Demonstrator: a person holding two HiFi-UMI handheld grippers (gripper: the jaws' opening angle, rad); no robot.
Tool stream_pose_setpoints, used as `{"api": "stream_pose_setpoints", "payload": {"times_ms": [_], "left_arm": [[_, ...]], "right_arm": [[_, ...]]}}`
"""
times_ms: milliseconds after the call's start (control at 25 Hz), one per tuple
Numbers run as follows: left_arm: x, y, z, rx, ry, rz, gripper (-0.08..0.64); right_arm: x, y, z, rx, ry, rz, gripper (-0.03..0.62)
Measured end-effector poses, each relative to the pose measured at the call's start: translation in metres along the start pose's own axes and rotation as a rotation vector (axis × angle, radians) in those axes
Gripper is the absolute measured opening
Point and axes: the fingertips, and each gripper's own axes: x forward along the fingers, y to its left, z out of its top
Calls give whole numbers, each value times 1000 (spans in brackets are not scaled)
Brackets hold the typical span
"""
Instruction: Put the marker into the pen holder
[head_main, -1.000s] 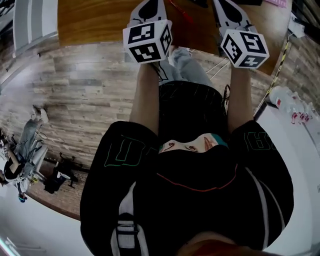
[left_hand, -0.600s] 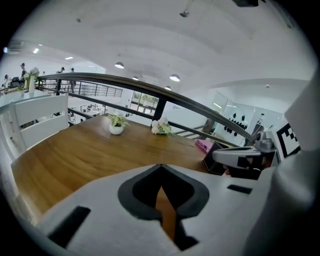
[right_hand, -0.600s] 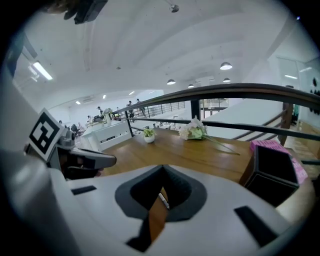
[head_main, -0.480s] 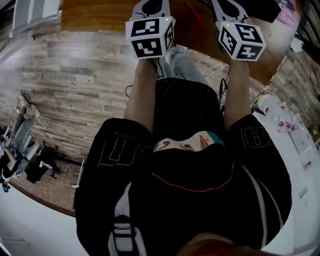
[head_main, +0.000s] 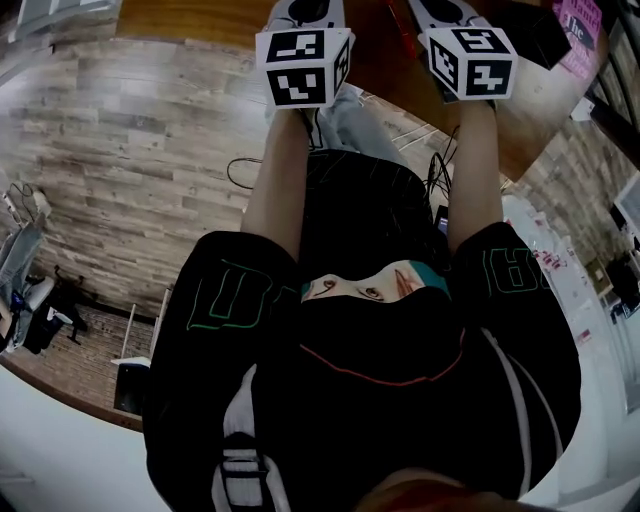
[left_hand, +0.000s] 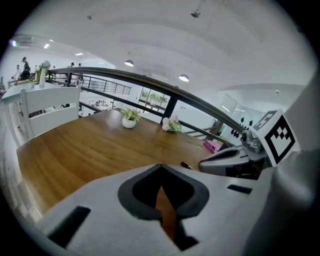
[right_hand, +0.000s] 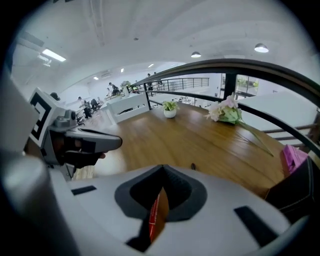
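My left gripper (left_hand: 161, 166) and right gripper (right_hand: 162, 168) had advanced, jaws together, empty; unopened, the right could shove the red marker (right_hand: 152, 220).

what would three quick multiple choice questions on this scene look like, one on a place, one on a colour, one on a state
1. Where does the potted plant stand?
A on a shelf
B on the wooden table
C on a windowsill

2. What colour is its pot?
A white
B red
C black

3. How do the fingers of the right gripper stand?
A wide apart
B closed on the plant
C closed together

Answers:
1 B, the plant sits on the brown tabletop near its far edge.
2 A, the small round pot is plain white.
3 C, the tips meet in the right gripper view.
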Motion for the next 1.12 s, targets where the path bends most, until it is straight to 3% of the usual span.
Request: {"api": "stream_pose_setpoints", "payload": {"times_ms": [360,1120], "left_arm": [[-5,25,-1,-38,-13,51,8],[0,41,-4,-80,-10,71,8]], "right_arm": [[29,14,-22,-70,176,80,52],[53,11,-42,-113,382,53,74]]}}
